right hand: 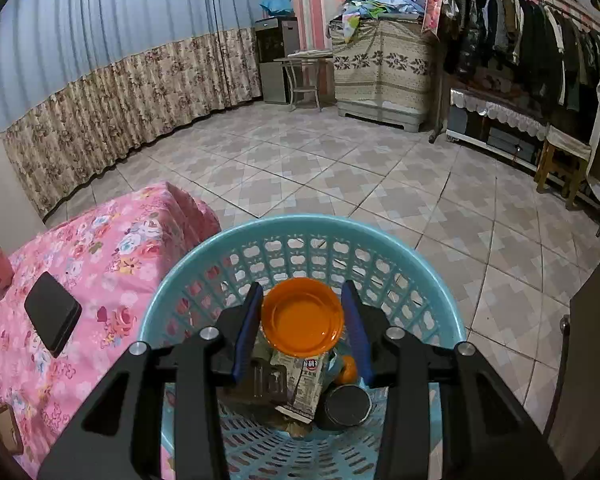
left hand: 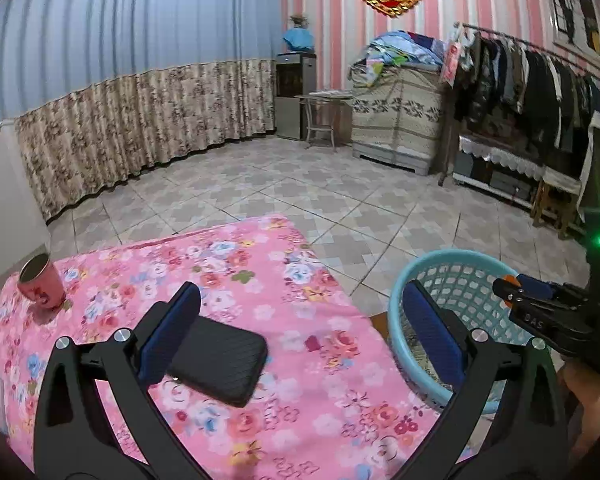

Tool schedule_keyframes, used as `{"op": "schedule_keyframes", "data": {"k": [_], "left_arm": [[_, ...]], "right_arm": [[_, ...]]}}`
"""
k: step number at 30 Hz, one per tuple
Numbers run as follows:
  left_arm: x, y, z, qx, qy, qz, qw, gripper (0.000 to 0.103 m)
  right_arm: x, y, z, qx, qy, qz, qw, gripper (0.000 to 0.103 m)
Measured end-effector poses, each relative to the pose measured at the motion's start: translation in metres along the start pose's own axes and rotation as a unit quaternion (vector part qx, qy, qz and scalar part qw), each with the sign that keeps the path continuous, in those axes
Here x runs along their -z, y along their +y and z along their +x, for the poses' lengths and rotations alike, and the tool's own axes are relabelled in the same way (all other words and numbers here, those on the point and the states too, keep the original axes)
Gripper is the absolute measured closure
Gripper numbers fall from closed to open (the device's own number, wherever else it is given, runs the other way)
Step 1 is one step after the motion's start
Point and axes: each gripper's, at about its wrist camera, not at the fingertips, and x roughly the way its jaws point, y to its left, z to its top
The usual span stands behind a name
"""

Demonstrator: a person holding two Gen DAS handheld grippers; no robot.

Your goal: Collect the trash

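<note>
Right gripper clamps an orange lid over the basket.
Left gripper gapes wide above the table.

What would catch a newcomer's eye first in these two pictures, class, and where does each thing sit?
The bright orange lid stands out first, sitting between the fingers of the right gripper directly over the turquoise basket, which already holds a carton and a can. Next comes the pink floral cloth, with a black case lying flat on it and a pink cup at its far left corner.
</note>
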Motion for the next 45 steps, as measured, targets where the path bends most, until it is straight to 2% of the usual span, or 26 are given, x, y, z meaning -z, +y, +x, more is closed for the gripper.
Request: {"op": "schedule_keyframes", "data": {"k": [1, 2, 6, 11, 13, 17, 22, 24, 28, 32, 36, 39, 45], "left_arm": [[0.0, 0.003, -0.002, -0.002, -0.001, -0.004, 1.0, 0.005], [0.0, 0.007, -0.004, -0.003, 0.0, -0.008, 1.0, 0.005], [0.004, 0.018, -0.013, -0.01, 0.002, -0.013, 0.9999, 0.005], [0.01, 0.032, -0.033, -0.018, -0.005, -0.015, 0.9997, 0.005], [0.014, 0.04, -0.042, -0.023, -0.002, -0.016, 0.9996, 0.005], [0.022, 0.056, -0.067, -0.05, -0.025, -0.011, 0.9984, 0.005], [0.033, 0.081, -0.099, -0.042, -0.032, -0.028, 0.9982, 0.005], [0.043, 0.093, -0.114, -0.05, -0.037, -0.04, 0.9973, 0.005], [0.069, 0.113, -0.146, -0.068, -0.056, -0.041, 0.9953, 0.005], [0.093, 0.134, -0.173, -0.098, -0.062, -0.039, 0.9924, 0.005], [0.113, 0.156, -0.191, -0.103, -0.047, -0.057, 0.992, 0.005], [0.131, 0.17, -0.206, -0.129, -0.036, -0.059, 0.9893, 0.005], [0.16, 0.189, -0.23, -0.152, -0.033, -0.077, 0.9847, 0.005]], "right_arm": [[0.001, 0.001, 0.002, -0.005, -0.003, 0.003, 1.0, 0.029], [0.001, 0.002, 0.004, -0.005, -0.004, 0.005, 1.0, 0.013], [0.005, 0.003, 0.014, 0.01, 0.014, 0.009, 1.0, 0.013], [0.012, 0.003, 0.008, 0.009, 0.012, 0.018, 1.0, 0.008], [0.014, 0.007, 0.0, -0.003, 0.007, 0.019, 1.0, 0.007], [0.016, 0.023, -0.029, -0.008, -0.03, 0.005, 1.0, 0.004], [0.022, 0.056, -0.082, -0.023, -0.074, -0.02, 0.997, 0.004], [0.026, 0.066, -0.101, -0.031, -0.088, -0.027, 0.995, 0.004], [0.046, 0.091, -0.14, -0.056, -0.114, -0.043, 0.991, 0.004], [0.069, 0.116, -0.161, -0.071, -0.119, -0.064, 0.988, 0.004], [0.094, 0.137, -0.178, -0.091, -0.119, -0.073, 0.986, 0.004], [0.112, 0.153, -0.192, -0.102, -0.122, -0.081, 0.984, 0.004], [0.15, 0.187, -0.218, -0.122, -0.128, -0.105, 0.979, 0.004]]}}
